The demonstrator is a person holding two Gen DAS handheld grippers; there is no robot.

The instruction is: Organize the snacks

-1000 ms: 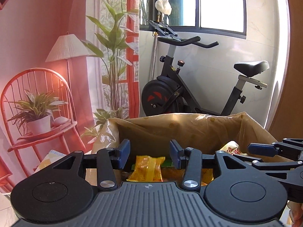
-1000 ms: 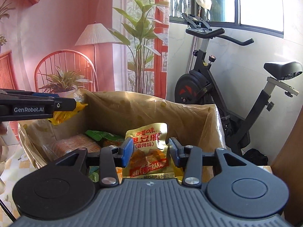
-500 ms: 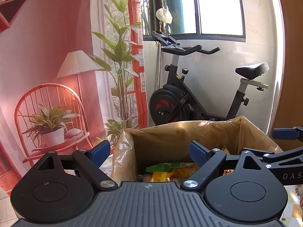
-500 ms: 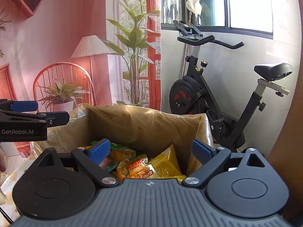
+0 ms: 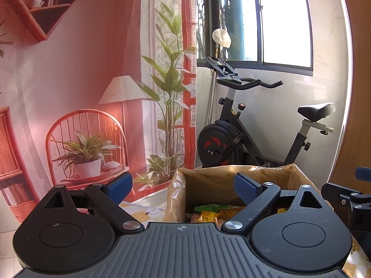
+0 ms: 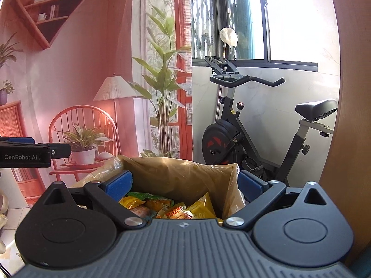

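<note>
While jaws are opening, snacks (image 6: 176,208) lie in box (image 6: 185,173) below right tool (image 6: 185,185).

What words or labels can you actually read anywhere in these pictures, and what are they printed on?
"GenRobot.AI": white lettering on the side of the left gripper, seen in the right wrist view.
Red print on the snack packets in the lined box: too small and blurred to read.
Sticker on the exercise bike: unreadable.

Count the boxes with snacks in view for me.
1. The lined cardboard box sits low in the middle, in front of the exercise bike, with snack packs piled inside. Others may hide below the frame.
</note>
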